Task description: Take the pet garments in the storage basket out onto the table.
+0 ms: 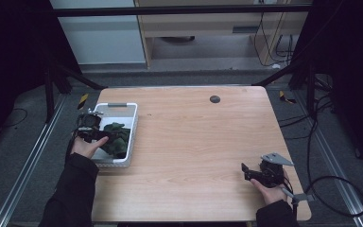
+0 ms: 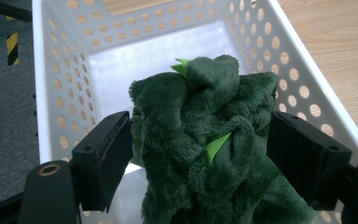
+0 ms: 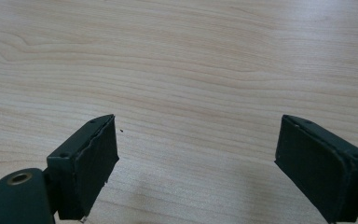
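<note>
I see dark sleeves (image 1: 71, 189) on both arms, matte black blocky jaws, a brass-ringed screw hole (image 2: 49, 169), and a grey three-cornered plate (image 1: 277, 159).

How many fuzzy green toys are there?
1. The fuzzy green toy sits in the white basket at the table's left side, between the jaws of the left gripper. Another could be hidden underneath it.
</note>
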Tool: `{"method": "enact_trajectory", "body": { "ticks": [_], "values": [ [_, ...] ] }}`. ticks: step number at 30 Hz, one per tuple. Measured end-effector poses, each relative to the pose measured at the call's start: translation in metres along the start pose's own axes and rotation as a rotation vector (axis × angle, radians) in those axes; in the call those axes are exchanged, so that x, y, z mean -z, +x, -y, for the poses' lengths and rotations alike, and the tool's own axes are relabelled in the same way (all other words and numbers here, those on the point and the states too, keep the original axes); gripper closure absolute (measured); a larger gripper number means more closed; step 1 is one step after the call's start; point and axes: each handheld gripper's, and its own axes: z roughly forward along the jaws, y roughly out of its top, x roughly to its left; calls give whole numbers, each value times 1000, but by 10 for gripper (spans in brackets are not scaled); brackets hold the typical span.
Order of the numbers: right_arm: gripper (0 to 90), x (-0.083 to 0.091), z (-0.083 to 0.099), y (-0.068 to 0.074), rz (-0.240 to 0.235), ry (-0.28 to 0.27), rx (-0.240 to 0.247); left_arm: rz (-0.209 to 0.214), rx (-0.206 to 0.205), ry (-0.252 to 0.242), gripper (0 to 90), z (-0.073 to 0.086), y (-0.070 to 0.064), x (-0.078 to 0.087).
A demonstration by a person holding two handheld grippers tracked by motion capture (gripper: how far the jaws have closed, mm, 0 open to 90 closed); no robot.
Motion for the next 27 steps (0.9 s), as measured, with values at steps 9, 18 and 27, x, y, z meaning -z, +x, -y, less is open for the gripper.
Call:
{"method": "enact_trajectory", "body": {
  "ticks": [9,18,27],
  "values": [
    [126,-1,0,1,-9,13,3,7,12,30,233,-1,2,-9],
    [124,-2,1,0,-9,22,9,12,10,85,271,-1,3,-19],
    [123,-3,1,1,-11,30,17,15,8,110,451,0,2,-22]
  ]
}}
